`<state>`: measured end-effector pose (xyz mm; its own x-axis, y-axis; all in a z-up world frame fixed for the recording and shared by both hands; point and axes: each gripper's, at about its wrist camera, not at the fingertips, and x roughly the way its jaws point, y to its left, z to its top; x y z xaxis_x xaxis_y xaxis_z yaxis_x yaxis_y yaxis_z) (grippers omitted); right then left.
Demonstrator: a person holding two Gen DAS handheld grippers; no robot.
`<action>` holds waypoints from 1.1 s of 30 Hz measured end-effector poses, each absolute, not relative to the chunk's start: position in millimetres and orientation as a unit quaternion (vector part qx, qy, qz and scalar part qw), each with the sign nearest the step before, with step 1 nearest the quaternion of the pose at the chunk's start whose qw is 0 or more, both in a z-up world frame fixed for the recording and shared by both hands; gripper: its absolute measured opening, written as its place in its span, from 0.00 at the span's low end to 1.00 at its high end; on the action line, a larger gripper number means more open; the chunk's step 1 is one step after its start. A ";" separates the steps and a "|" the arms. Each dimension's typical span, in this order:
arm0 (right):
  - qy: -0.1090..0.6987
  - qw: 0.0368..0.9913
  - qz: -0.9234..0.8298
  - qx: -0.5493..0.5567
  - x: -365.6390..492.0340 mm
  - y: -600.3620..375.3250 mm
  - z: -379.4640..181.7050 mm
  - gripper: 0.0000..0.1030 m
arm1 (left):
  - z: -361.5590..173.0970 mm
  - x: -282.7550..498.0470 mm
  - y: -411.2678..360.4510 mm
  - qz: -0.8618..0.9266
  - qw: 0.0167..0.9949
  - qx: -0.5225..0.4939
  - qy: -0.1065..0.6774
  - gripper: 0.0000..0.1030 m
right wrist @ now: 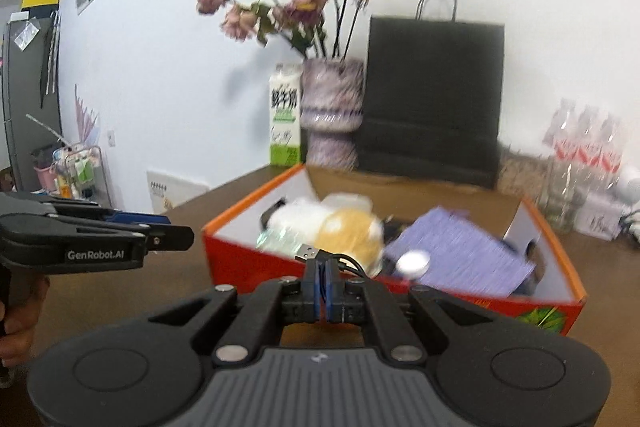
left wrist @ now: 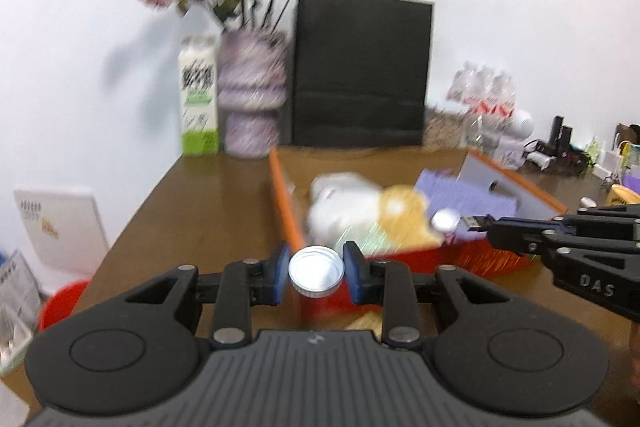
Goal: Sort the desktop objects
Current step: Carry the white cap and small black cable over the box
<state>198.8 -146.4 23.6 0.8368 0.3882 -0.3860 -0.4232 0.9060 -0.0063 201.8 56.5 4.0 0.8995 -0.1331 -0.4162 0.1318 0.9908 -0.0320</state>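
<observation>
My left gripper (left wrist: 316,269) is shut on a round silver lid (left wrist: 317,271), held just before the near wall of the orange box (left wrist: 282,203). My right gripper (right wrist: 325,281) is shut on a black USB cable, its metal plug (right wrist: 307,251) sticking out past the fingertips; it also shows in the left wrist view (left wrist: 476,223) at the right. The orange box (right wrist: 288,267) holds a white plush item (right wrist: 300,217), a yellow round item (right wrist: 350,229), a purple notebook (right wrist: 460,255) and a small silver disc (right wrist: 414,263). The left gripper (right wrist: 176,233) shows at the left of the right wrist view.
A brown table (left wrist: 208,195) carries a black paper bag (left wrist: 360,71), a vase of dried flowers (left wrist: 252,95), a milk carton (left wrist: 199,95) and water bottles (left wrist: 484,99) along the back wall. A red bin (left wrist: 60,307) stands left of the table.
</observation>
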 end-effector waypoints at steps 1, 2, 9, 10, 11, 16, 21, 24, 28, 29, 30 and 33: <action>0.186 0.959 0.208 -0.045 201.7 -150.2 27.9 0.02 | 10.2 203.9 49.6 -0.071 0.976 0.003 0.206 0.29; 0.182 0.961 0.204 -0.045 204.8 -153.1 31.7 0.02 | 16.1 207.2 43.1 -0.074 0.977 0.006 0.198 0.29; 0.158 0.970 0.181 -0.034 235.6 -176.6 50.8 0.02 | 40.5 244.1 -0.6 -0.085 0.981 -0.002 0.173 0.29; 0.157 0.971 0.179 -0.030 241.0 -179.5 51.9 0.02 | 41.5 250.7 -5.8 -0.085 0.981 -0.008 0.172 0.29; 0.157 0.971 0.177 -0.026 247.2 -182.6 52.4 0.02 | 42.2 257.2 -10.6 -0.085 0.982 -0.012 0.171 0.29; 0.169 0.972 0.166 -0.014 280.7 -195.5 45.8 0.02 | 38.1 293.2 -31.0 -0.081 0.980 -0.025 0.180 0.29; 0.191 0.969 0.158 -0.014 314.7 -201.6 31.2 0.02 | 28.9 329.4 -45.5 -0.075 0.977 -0.027 0.198 0.29; 0.199 0.968 0.152 -0.020 330.1 -205.8 23.4 0.02 | 18.0 343.8 -51.9 -0.073 0.975 -0.009 0.209 0.29; 0.209 0.965 0.154 -0.021 346.7 -210.5 17.4 0.02 | 4.0 360.3 -54.5 -0.069 0.971 0.005 0.229 0.29; 0.214 0.964 0.157 -0.019 350.6 -211.4 15.4 0.02 | 0.9 363.4 -55.2 -0.069 0.970 0.008 0.233 0.29; 0.220 0.962 0.160 -0.017 354.1 -212.1 13.0 0.02 | -1.2 365.2 -55.7 -0.069 0.969 0.011 0.236 0.29; 0.234 0.959 0.159 -0.016 358.8 -212.6 5.6 0.02 | -6.4 367.7 -57.8 -0.070 0.968 0.020 0.242 0.29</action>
<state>358.8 -212.6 5.6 0.8400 0.2985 -0.4532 -0.3133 0.9486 0.0442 367.7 -57.8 -6.4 0.8730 -0.1252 -0.4713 0.1447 0.9895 0.0051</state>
